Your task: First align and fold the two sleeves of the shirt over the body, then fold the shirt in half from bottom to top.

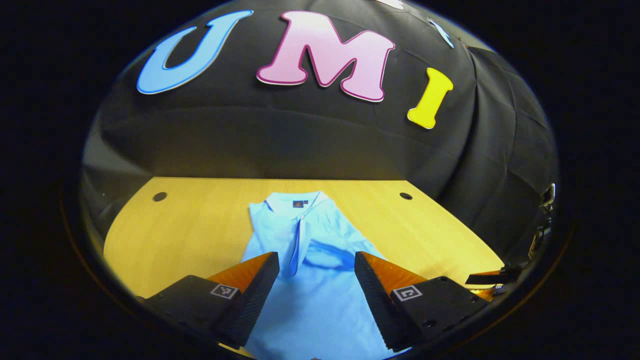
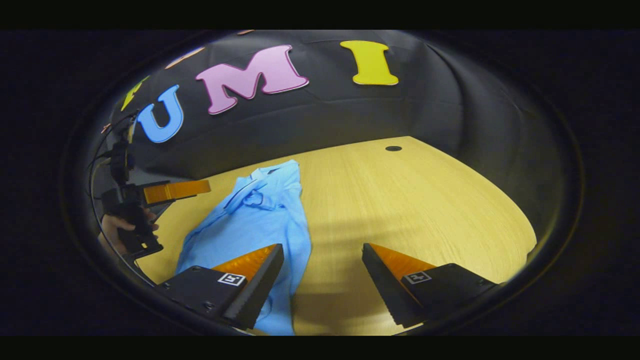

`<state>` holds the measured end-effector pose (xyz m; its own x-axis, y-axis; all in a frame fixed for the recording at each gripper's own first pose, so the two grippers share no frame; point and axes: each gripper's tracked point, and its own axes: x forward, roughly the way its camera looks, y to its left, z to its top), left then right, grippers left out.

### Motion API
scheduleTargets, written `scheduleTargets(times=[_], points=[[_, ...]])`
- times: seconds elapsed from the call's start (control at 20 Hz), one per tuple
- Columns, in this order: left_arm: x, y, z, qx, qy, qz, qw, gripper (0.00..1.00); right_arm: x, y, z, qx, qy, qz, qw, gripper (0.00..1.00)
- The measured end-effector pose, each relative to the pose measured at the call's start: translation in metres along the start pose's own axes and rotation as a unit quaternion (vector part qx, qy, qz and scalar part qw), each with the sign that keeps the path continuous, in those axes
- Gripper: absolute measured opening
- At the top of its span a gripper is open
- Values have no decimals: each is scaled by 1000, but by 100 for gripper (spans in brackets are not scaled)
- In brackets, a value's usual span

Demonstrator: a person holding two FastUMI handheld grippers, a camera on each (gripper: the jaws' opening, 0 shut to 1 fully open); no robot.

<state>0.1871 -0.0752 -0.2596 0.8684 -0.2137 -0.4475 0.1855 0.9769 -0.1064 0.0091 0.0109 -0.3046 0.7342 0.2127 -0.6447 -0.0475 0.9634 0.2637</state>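
Nearest in the left gripper view, left gripper (image 1: 316, 272) spread wide above the lower body of the light blue shirt (image 1: 310, 260), grasping nothing; right gripper (image 2: 322, 265) spread likewise at the shirt's right edge, over the wooden table (image 2: 425, 200). Farther off, shirt lying flat in a narrow strip, collar (image 1: 295, 202) toward the booth wall. Risk in the bottom-to-top fold: pinching one layer only, or uneven lifting, probably dragging a tucked sleeve loose

Light-blue shirt (image 1: 320, 280) flat, collar far
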Motion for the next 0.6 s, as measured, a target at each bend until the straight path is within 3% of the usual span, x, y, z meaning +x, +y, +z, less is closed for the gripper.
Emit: scheduleTargets(times=[0.3, 0.45, 0.6], points=[[-111, 24, -94, -14, 50, 49, 997, 96, -36, 39, -53, -38, 41, 15, 998, 98], [-139, 34, -144, -18, 92, 74, 993, 97, -49, 56, -82, -43, 65, 27, 997, 99], [-153, 30, -176, -24, 119, 77, 990, 97, -56, 59, -103, -53, 79, 19, 995, 98]])
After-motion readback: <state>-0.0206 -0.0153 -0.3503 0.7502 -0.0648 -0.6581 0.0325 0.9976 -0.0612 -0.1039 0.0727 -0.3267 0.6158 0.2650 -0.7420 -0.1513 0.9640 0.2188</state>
